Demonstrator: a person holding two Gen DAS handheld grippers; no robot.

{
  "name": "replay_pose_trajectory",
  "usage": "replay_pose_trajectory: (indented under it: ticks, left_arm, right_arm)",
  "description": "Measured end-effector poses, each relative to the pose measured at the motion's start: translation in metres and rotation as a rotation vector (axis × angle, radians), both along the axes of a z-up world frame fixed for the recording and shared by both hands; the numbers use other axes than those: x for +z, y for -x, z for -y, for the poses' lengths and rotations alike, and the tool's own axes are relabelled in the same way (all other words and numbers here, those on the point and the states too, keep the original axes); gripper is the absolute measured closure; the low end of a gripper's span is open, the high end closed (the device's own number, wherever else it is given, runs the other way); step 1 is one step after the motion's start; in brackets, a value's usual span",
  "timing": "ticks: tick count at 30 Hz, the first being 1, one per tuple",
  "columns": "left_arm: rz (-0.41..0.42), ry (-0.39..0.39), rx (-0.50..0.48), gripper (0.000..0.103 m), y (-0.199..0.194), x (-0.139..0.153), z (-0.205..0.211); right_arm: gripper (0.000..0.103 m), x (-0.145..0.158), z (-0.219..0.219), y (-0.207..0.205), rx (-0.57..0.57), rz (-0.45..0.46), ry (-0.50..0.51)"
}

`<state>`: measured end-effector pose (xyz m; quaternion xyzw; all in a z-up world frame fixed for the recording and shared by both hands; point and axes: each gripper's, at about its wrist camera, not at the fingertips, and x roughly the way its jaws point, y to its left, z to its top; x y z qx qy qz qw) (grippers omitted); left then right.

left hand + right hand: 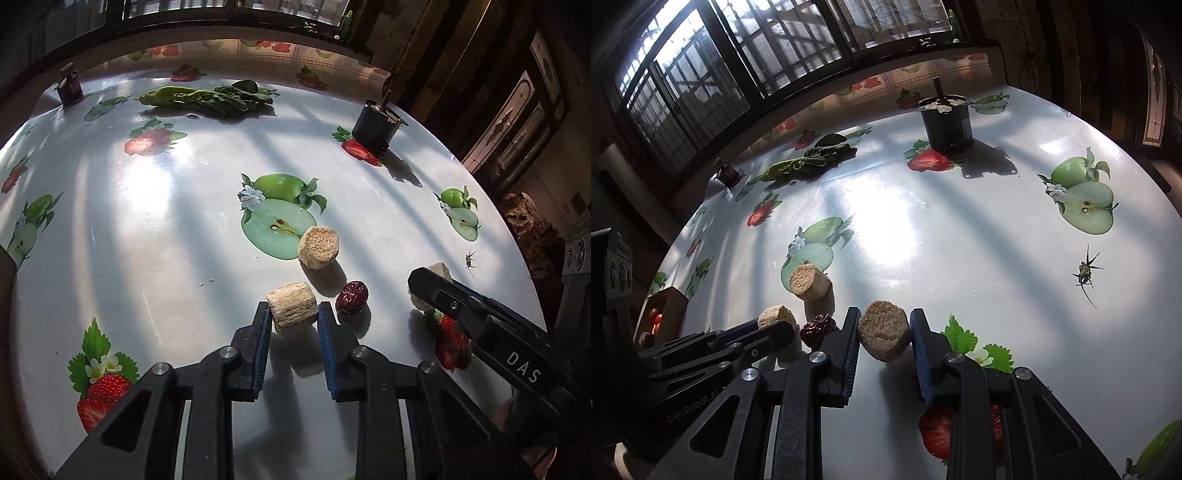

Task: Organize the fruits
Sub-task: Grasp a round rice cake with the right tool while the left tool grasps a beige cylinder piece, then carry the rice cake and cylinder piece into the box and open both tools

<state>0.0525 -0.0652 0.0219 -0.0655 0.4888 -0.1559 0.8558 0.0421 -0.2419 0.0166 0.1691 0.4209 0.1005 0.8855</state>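
Note:
My left gripper is shut on a beige fibrous cane chunk, both blue pads pressed against its sides. My right gripper is shut on a second chunk the same way. In the left wrist view the right gripper comes in from the right with its chunk showing behind the fingers. In the right wrist view the left gripper lies at the left with its chunk. A third chunk lies loose on the table. A wrinkled red date sits between the two grippers.
The round table wears a glossy fruit-print cloth. A black can stands at the far side, near leafy greens and a small dark jar. A cardboard box holding small fruits sits at the left edge. A spider-like insect rests at the right.

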Motion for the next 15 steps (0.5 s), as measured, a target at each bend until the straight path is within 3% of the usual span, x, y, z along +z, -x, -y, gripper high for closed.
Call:
replay_pose_trajectory:
  ticks: [8,10,15]
  left_arm:
    - [0.065,0.115,0.089,0.079,0.062,0.044,-0.079]
    - [0.095,0.131,0.14,0.079,0.079,0.053,-0.11]
    - [0.144,0.084,0.311,0.079,0.119,0.061,-0.196]
  right_arm:
    - [0.074,-0.002,-0.001,0.002,0.064,0.003,-0.193]
    - [0.074,-0.003,-0.004,0.003,0.07,0.004,-0.2]
    - [0.074,-0.006,-0.017,0.008,0.071,-0.004,-0.142]
